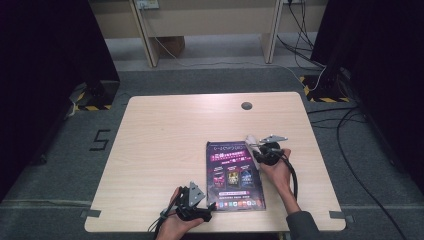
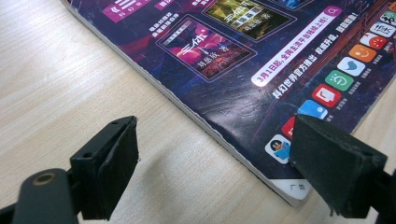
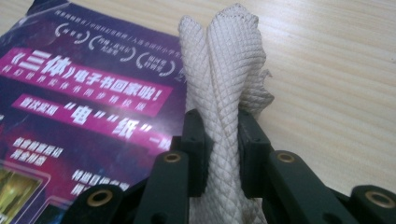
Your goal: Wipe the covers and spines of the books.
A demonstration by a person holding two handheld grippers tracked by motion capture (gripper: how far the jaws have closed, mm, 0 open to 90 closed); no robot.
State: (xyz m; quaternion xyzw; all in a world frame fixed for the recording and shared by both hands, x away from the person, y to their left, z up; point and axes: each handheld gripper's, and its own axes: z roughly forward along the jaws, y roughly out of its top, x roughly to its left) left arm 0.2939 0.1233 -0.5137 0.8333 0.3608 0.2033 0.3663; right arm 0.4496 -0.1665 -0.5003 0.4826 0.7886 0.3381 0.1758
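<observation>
Clearly the work in hand is wiping the magazine (image 1: 235, 175) with a cloth (image 3: 224, 79). That magazine lies flat on the table (image 1: 165, 130), near its front edge and a little right of the middle, glossy purple cover up. The right gripper (image 3: 222, 133) has its jaws clamped on the white, waffle-textured cloth, which is folded into a thick wad standing up between them, over the magazine's far right corner. The left gripper (image 2: 212, 161) has its jaws well apart, one over bare wood just beside the near left corner of the magazine, the other over the cover; from the left gripper view I cannot tell whether that pad actually presses on the cover.

Several things could go wrong from here. If the left gripper is not pinning the magazine, a wipe across the slick cover would likely drag the whole thing over the table. The cloth is held only by a narrow pinch, so friction on the stroke may tug it loose or unfold it. Pushed too steeply, the hard jaw tips might scrape the cover instead.
</observation>
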